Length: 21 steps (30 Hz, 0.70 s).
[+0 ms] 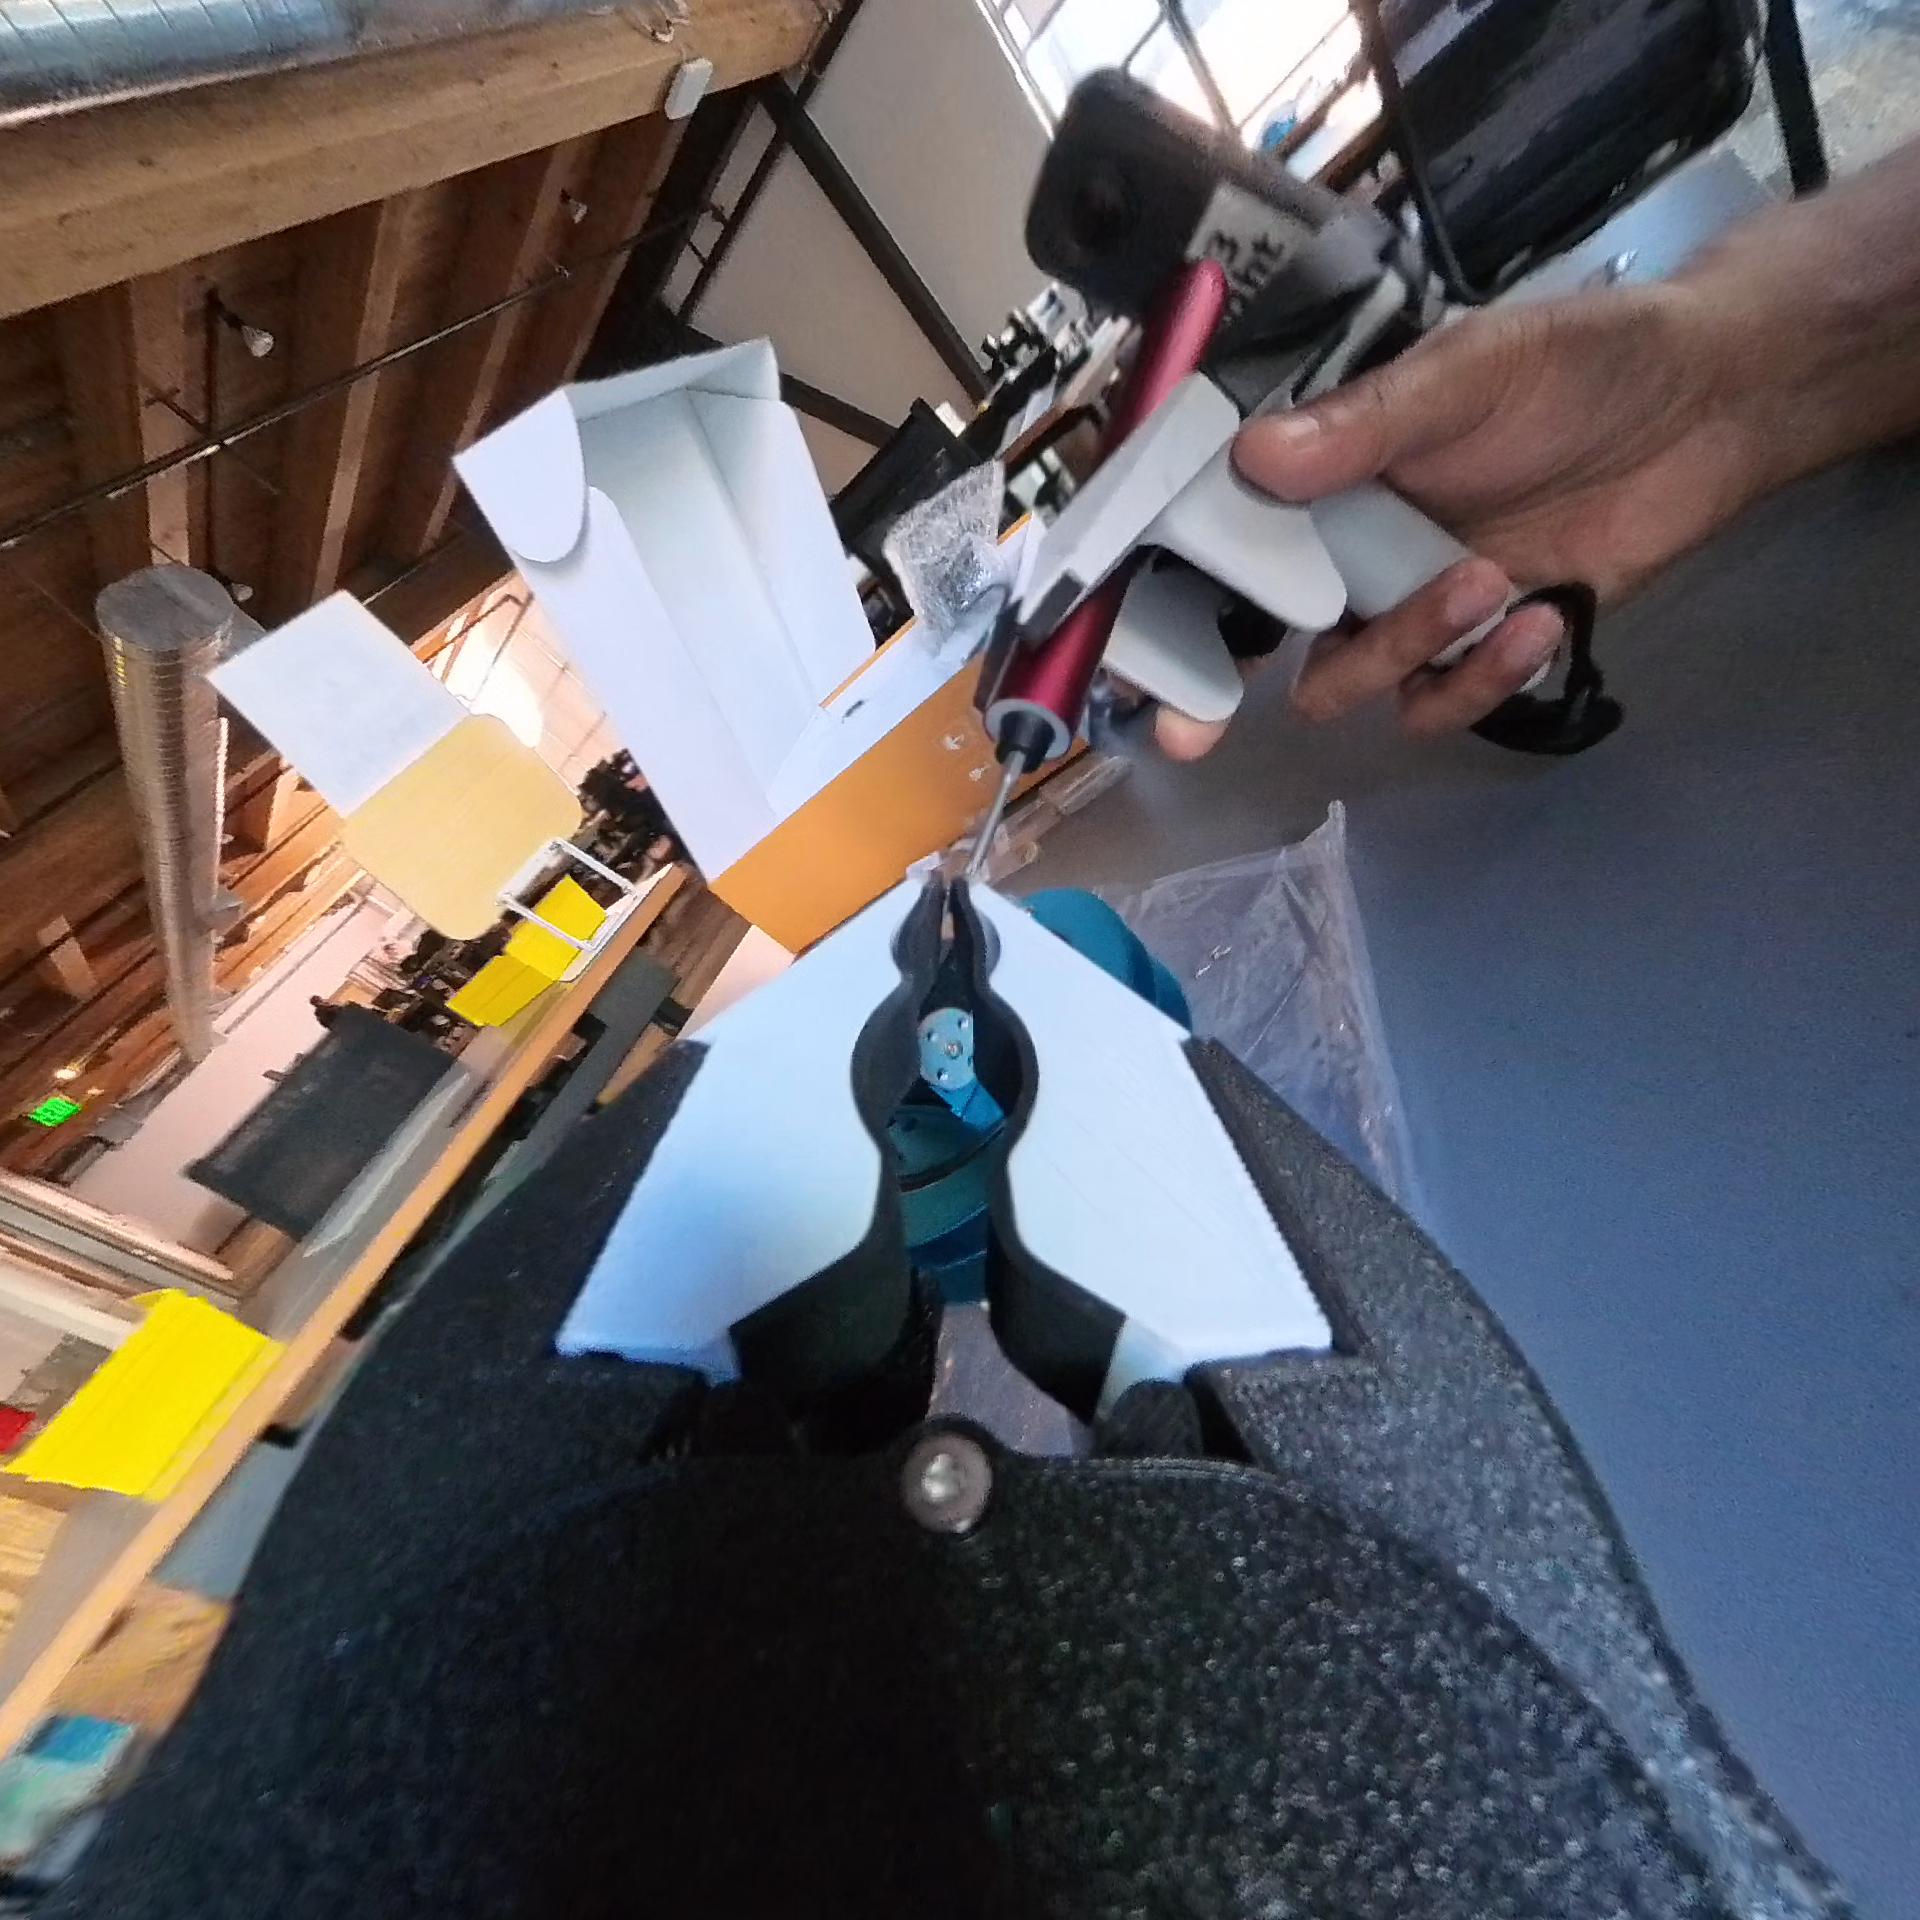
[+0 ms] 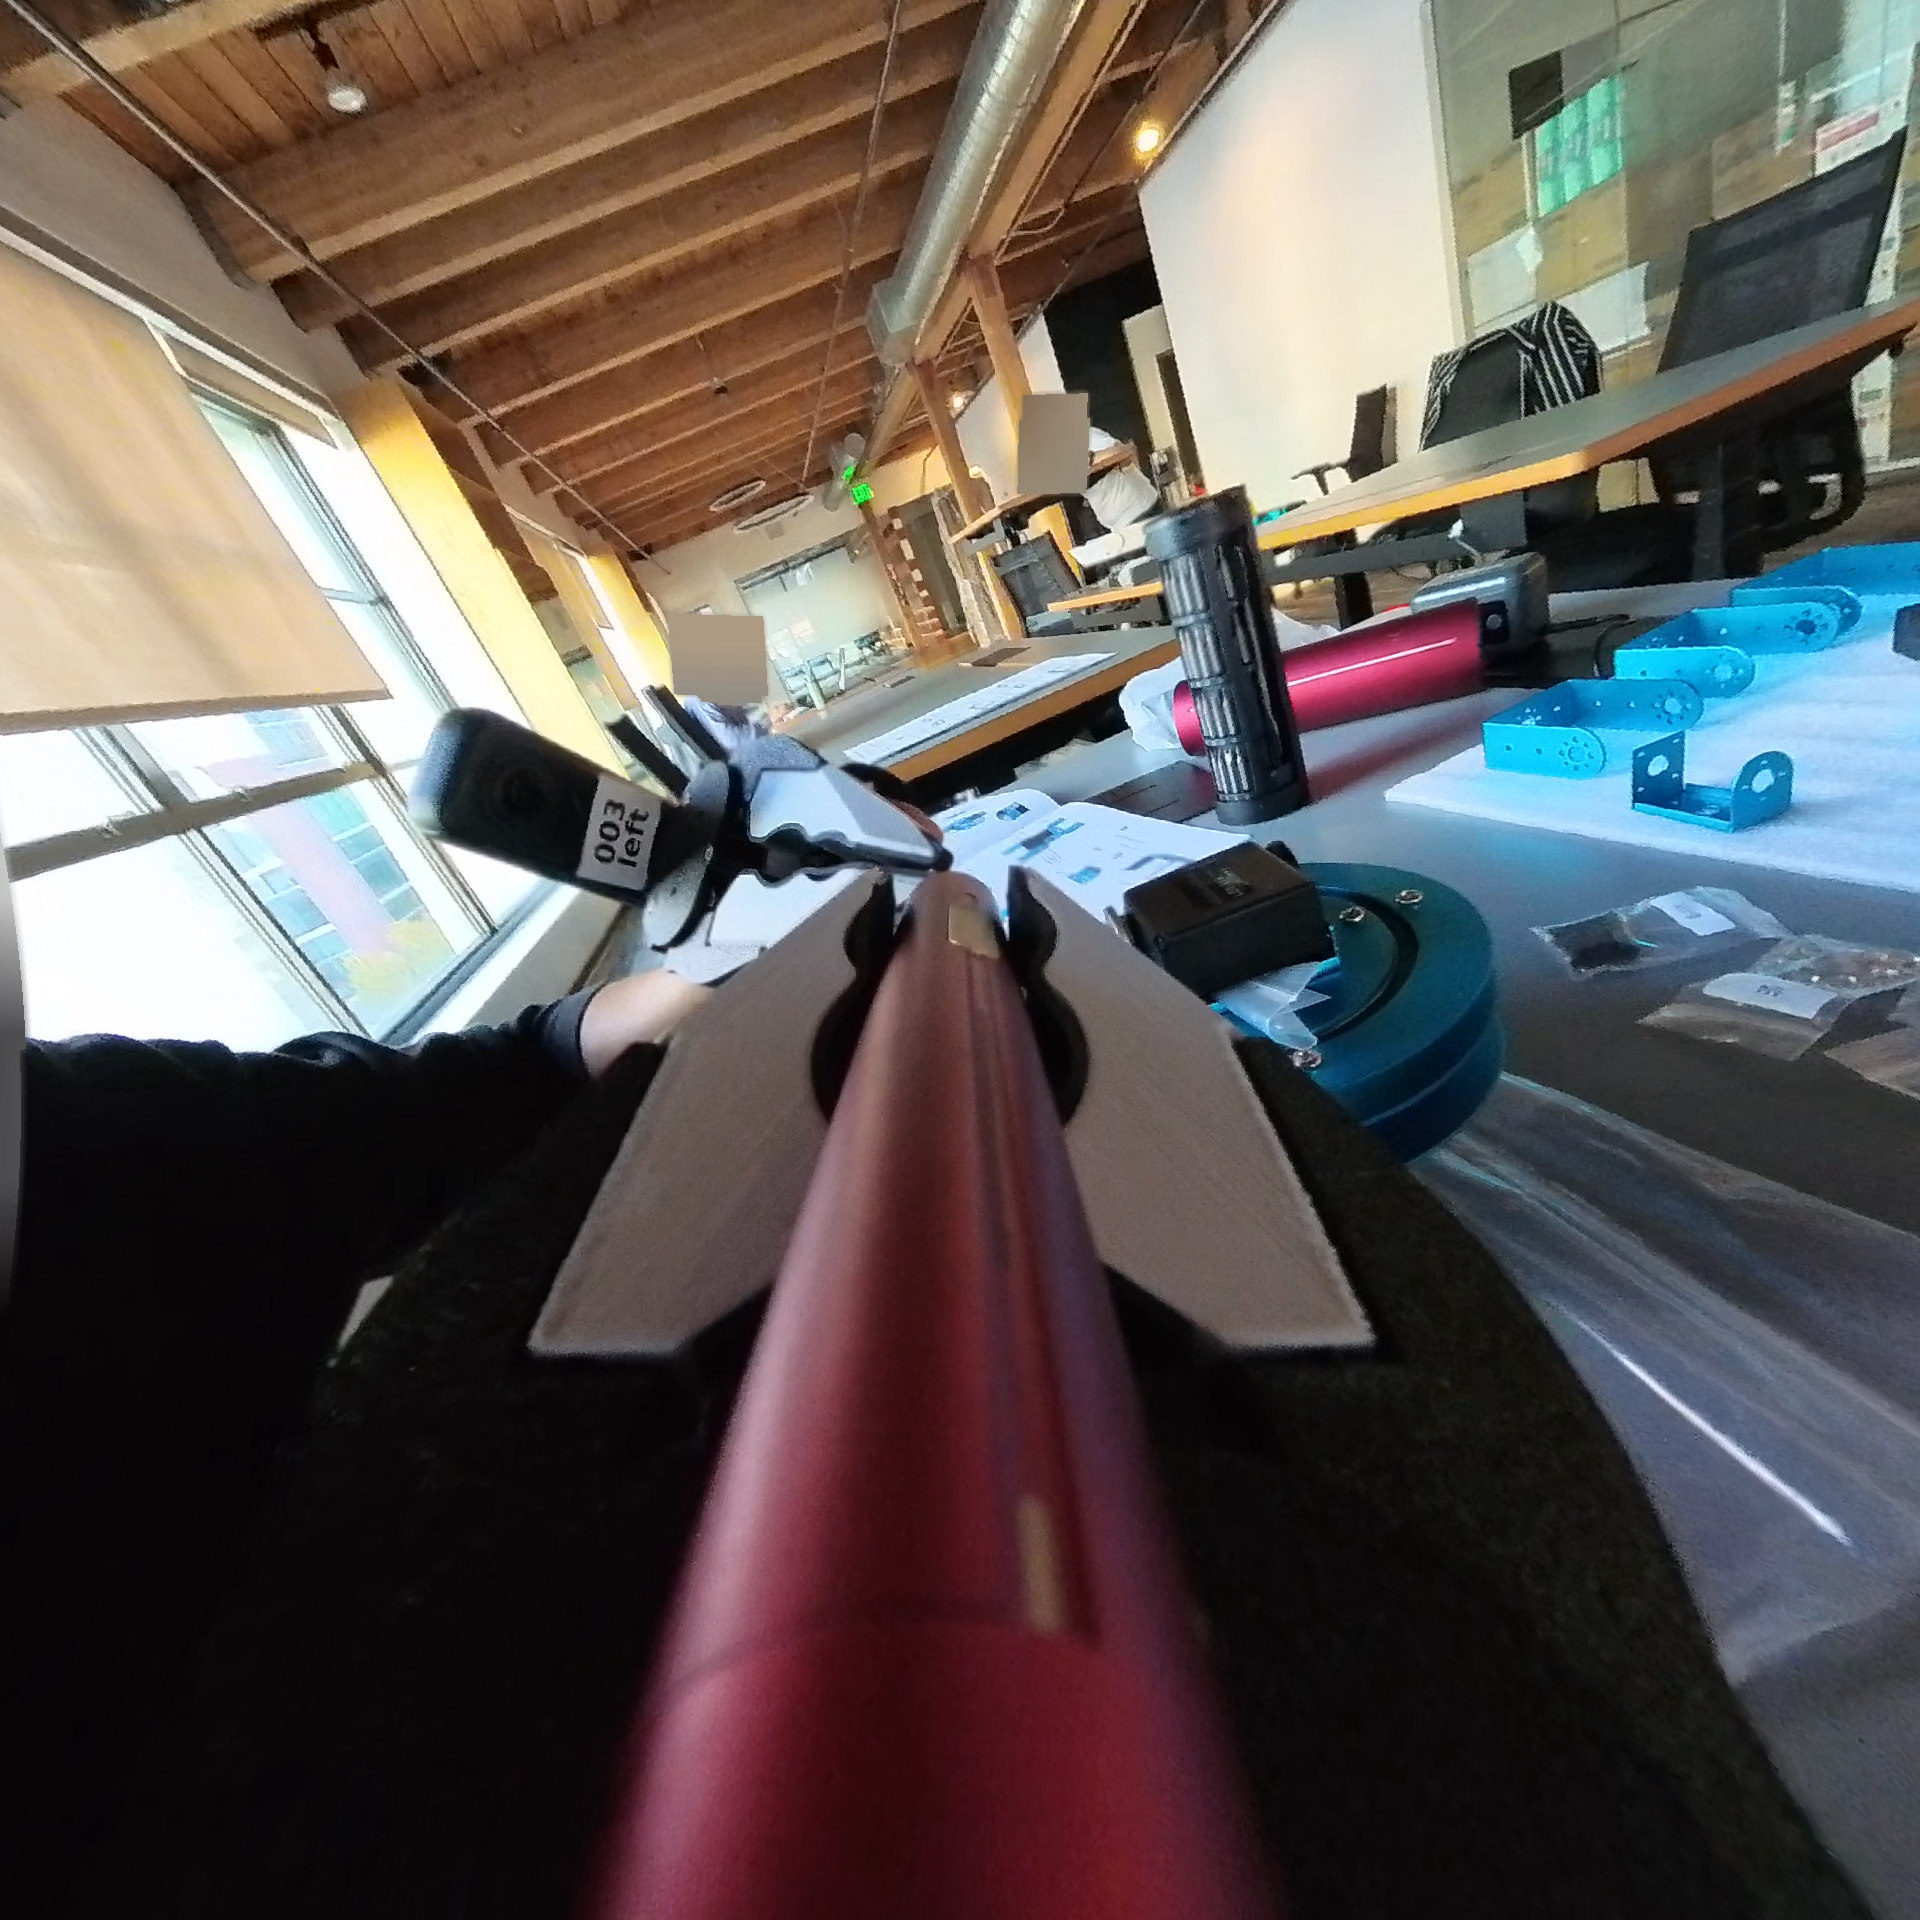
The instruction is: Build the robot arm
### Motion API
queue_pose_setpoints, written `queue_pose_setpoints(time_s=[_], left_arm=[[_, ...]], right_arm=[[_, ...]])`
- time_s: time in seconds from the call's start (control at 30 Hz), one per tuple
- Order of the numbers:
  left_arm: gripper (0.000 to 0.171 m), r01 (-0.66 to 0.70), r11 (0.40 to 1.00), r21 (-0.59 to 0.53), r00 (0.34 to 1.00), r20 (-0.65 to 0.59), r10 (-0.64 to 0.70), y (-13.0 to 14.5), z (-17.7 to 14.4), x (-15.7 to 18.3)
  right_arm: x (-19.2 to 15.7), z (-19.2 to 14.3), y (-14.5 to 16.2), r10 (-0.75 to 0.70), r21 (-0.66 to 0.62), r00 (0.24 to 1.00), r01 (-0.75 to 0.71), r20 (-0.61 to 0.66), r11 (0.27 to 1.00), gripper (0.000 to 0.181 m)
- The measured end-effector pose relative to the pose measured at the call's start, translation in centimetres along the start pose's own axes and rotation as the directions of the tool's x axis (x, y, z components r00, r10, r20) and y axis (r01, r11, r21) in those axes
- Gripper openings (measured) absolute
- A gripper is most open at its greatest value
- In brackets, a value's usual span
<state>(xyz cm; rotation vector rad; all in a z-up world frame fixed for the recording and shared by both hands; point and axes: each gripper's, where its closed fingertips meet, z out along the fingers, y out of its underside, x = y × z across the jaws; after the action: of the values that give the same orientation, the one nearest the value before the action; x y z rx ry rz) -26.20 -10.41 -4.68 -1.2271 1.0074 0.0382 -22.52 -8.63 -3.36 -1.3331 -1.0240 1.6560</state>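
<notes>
- Looking over the grey surface (image 1: 1662, 935), I see that it carries parts, small bags and an open booklet (image 2: 1049, 831).
- The white box (image 1: 675, 582) stands open at the far edge in the left wrist view, well apart from both tools.
- The blue round base (image 2: 1423, 997) lies just beside my right tool. A black block (image 2: 1226, 914) sits on top of it and a clear plastic bag (image 1: 1278, 966) is next to it.
- The red screwdriver (image 2: 935, 1299) runs lengthwise through my right tool (image 2: 951, 894), whose fingers are clamped on its barrel. A hand (image 1: 1538, 499) grips the tool's handle.
- I judge the barrel to be smooth, stiff metal and light. It is likely slippery, so it could twist in the pads. The middle of the barrel looks like the steadiest place to hold it.
- My left tool (image 1: 948, 904) hovers over the blue base with its fingertips pinched together. I cannot tell whether something tiny sits between them.
- The thin bit (image 1: 992, 805) of the screwdriver points straight at those pinched tips. It is touching them or just short of them, and I cannot tell which. It looks slender enough to skid off under any sideways push.
</notes>
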Motion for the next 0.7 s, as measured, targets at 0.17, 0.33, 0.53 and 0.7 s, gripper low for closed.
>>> queue_pose_setpoints(time_s=[0.17, 0.33, 0.53, 0.7], left_arm=[[0.000, 0.484, 0.851, 0.204, 0.875, -0.106, -0.472, -3.5, -1.1, -2.8], [0.001, 0.912, 0.211, 0.352, 0.345, -0.378, -0.859, -7.8, -3.0, -8.4], [0.000, 0.850, -0.390, 0.355, -0.143, -0.557, -0.818, -7.9, -2.4, -9.5], [0.000, 0.784, -0.566, 0.254, -0.296, -0.648, -0.701, -8.2, -1.3, -6.3]], right_arm=[[-2.0, -0.3, -2.4, 0.009, 0.141, 0.996, -0.022, 0.091, 0.990, 0.020], [-7.2, 0.8, -5.3, -0.448, 0.304, 0.890, 0.452, -0.087, 0.839, 0.021], [-9.8, 1.6, -6.0, -0.841, 0.120, 0.395, 0.918, -0.371, 0.378, 0.021], [-10.4, -0.3, -5.8, -0.872, 0.105, 0.293, 0.956, -0.393, 0.274, 0.022]])
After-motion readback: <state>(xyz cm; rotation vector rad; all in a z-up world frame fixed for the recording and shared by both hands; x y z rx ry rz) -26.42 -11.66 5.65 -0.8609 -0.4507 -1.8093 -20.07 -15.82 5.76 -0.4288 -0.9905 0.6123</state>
